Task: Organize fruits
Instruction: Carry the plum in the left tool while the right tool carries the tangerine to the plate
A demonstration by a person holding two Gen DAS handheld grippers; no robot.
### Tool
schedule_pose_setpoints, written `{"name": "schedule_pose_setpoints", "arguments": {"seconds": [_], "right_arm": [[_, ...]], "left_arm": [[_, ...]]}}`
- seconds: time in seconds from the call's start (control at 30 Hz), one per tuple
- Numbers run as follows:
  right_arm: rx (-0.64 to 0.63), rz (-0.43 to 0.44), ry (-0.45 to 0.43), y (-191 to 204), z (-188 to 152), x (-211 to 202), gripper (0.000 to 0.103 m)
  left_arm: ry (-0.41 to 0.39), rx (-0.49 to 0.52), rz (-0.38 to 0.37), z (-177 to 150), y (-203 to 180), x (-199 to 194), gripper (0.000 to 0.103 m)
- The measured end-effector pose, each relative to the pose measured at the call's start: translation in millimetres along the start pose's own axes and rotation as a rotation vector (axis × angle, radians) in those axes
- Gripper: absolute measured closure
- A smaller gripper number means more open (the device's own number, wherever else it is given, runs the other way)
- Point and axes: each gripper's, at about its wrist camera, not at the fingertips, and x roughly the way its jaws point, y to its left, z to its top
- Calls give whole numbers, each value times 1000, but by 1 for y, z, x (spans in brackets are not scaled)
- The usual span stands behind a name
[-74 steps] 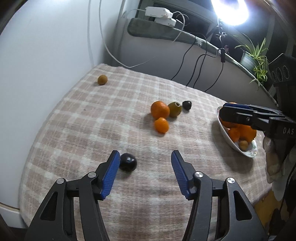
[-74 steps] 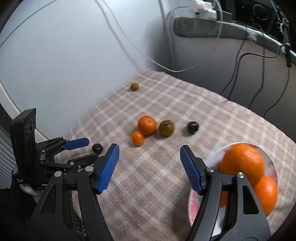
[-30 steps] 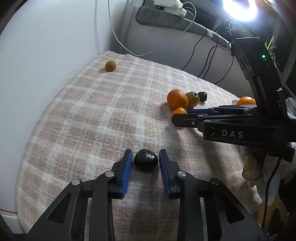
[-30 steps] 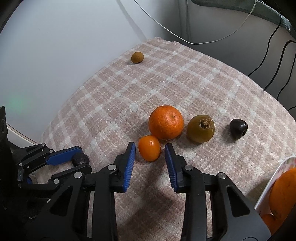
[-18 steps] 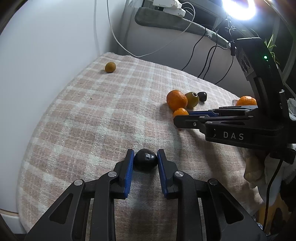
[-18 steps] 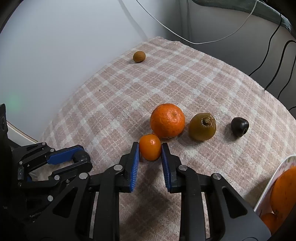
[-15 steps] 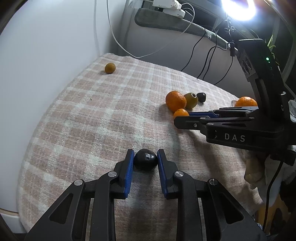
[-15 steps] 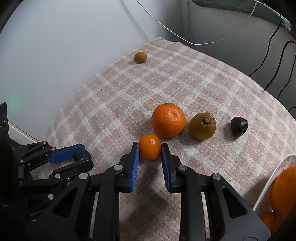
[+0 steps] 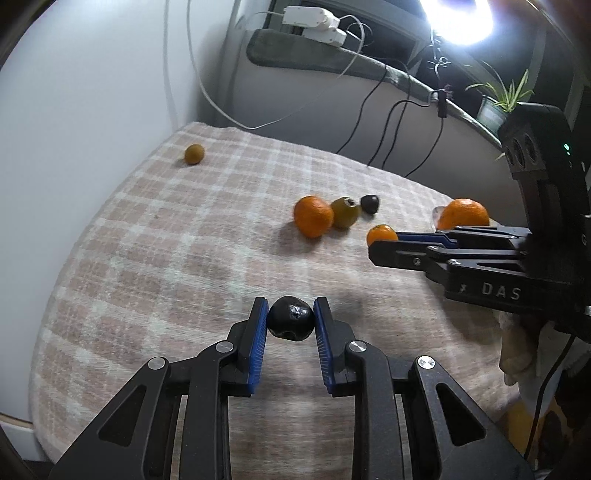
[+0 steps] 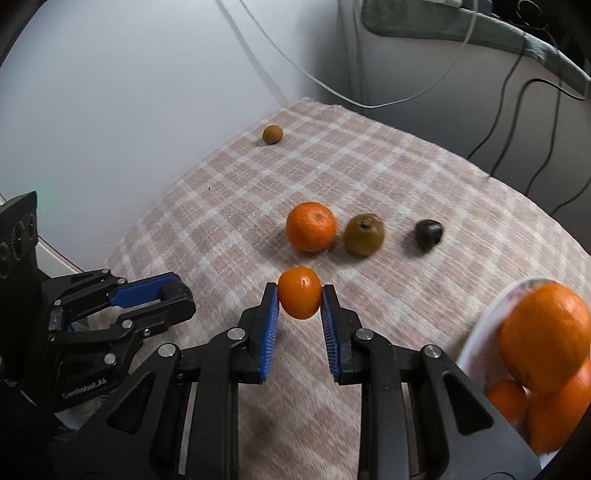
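My left gripper (image 9: 290, 314) is shut on a small black fruit (image 9: 290, 322), just above the checked cloth. My right gripper (image 10: 299, 295) is shut on a small orange (image 10: 299, 292) and holds it off the cloth; the same small orange (image 9: 381, 234) shows at that gripper's tips in the left wrist view. On the cloth lie a larger orange (image 10: 311, 226), a green-brown fruit (image 10: 364, 229), a second black fruit (image 10: 428, 233) and a small brown fruit (image 10: 272, 134). A white bowl (image 10: 480, 354) with oranges sits at the right.
The checked cloth (image 9: 177, 243) covers the table up to a white wall on the left. Cables (image 9: 388, 122) hang behind the far edge, under a ledge with a power strip (image 9: 314, 22), a bright lamp and a potted plant (image 9: 498, 99).
Both grippers closed on their fruits. The right gripper has since lifted the small orange off the cloth and toward the bowl side. The left gripper has stayed about where it was.
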Motion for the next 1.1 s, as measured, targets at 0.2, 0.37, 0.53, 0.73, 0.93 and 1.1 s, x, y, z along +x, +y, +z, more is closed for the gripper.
{"name": "schedule_pose_setpoints", "arguments": {"seconds": [0.2, 0.37, 0.53, 0.73, 0.93, 1.1], "right_arm": [[20, -6, -41, -11, -14, -31, 79], [39, -16, -86, -22, -22, -60, 79], [71, -40, -131, -36, -34, -91, 79], [113, -79, -171, -56, -52, -120, 79], [152, -120, -184, -73, -74, -139, 79], [186, -148, -170, -88, -93, -145, 79]], "left_arm": [[-15, 21, -28, 4, -18, -3, 80], [-30, 42, -54, 8, -32, -7, 80], [-38, 61, -83, 11, -46, -7, 80], [-37, 82, -114, 12, -65, -3, 80], [-40, 107, -147, 15, -86, -1, 80], [-36, 133, -176, 18, -103, 3, 80]]}}
